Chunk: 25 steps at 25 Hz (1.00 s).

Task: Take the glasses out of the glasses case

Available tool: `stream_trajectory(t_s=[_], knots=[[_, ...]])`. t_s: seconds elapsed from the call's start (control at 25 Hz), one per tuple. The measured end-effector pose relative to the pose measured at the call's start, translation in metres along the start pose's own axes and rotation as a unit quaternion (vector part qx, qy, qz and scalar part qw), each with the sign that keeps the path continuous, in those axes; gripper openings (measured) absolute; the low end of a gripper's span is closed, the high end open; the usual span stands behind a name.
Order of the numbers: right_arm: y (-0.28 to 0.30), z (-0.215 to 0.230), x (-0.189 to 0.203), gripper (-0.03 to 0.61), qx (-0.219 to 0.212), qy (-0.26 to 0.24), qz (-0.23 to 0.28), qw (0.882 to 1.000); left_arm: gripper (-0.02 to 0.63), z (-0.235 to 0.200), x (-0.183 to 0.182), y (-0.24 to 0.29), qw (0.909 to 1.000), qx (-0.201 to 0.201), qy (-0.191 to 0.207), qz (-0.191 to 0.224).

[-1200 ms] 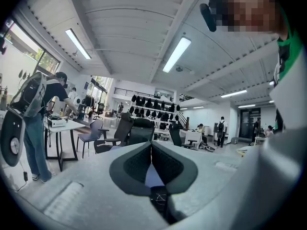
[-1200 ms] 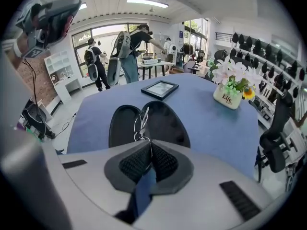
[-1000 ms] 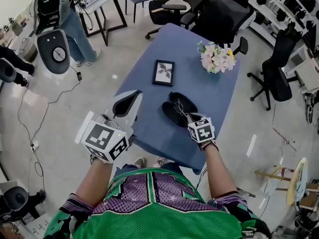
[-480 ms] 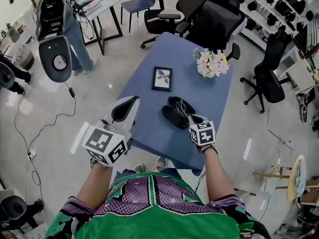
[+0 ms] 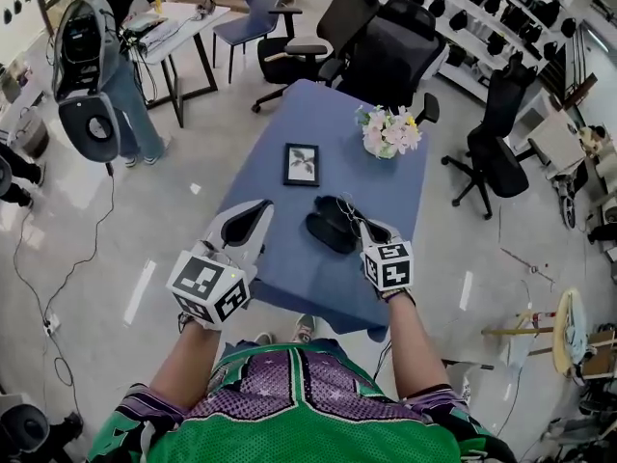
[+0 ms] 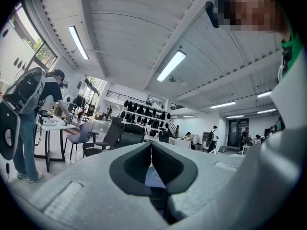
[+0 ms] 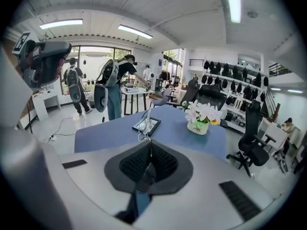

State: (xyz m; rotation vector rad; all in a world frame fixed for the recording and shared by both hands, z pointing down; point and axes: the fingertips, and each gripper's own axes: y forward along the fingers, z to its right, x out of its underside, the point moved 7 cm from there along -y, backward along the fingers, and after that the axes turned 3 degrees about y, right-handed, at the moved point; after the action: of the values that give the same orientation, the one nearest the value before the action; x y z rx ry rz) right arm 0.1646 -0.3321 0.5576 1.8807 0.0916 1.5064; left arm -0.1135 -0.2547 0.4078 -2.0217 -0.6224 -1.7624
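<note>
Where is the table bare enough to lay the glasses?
Bare: the table's far end beyond the picture frame and flowers, and the strip between frame and left gripper. Crowded: near right, around the open case and right gripper holding the glasses.

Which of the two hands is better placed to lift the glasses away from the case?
Right. The right gripper is shut on the glasses just above the open glasses case. The left gripper is shut, empty, off by the table's left edge.

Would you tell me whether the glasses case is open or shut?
Open: the glasses case lies spread in two black halves on the blue table.
</note>
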Motion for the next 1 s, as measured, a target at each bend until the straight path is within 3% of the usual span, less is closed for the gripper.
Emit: stream_trajectory(t_s=[0.52, 1.0], knots=[[-0.069, -0.026, -0.043, 0.006, 0.054, 0.004, 0.095, 0.994, 0.017, 0.012, -0.005, -0.018, 0.9990, 0.043, 0.003, 0.011], [-0.151, -0.044, -0.090, 0.006, 0.088, 0.070, 0.248, 0.962, 0.017, 0.029, -0.009, -0.028, 0.9969, 0.078, 0.012, 0.009]])
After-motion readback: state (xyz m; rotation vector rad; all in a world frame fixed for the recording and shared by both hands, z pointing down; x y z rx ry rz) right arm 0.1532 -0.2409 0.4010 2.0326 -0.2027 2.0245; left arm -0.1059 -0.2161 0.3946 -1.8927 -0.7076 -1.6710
